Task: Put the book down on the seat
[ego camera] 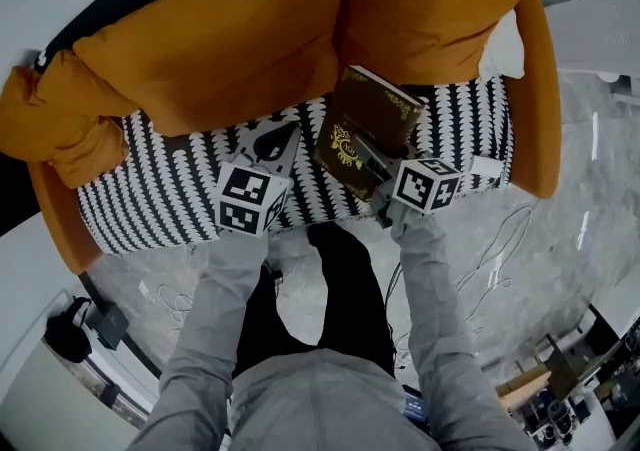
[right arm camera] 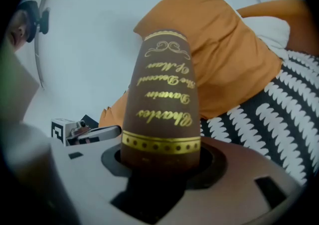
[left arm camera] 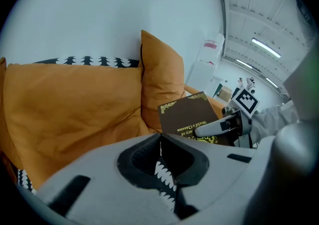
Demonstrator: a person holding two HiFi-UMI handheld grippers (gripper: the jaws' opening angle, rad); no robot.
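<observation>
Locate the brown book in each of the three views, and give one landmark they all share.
Head view: the book is upper centre-right, over the patterned seat.
Left gripper view: right of centre, tilted, in front of the orange cushion.
Right gripper view: its spine fills the middle, clamped in the right tongs.
Shared landmark: that orange cushion, behind the book in all three.

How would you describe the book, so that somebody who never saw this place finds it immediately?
Find the sofa with the black-and-white patterned seat and orange cushions. At the seat's right part, the right tool grips the book: the only dark brown thing, gold-lettered.
</observation>
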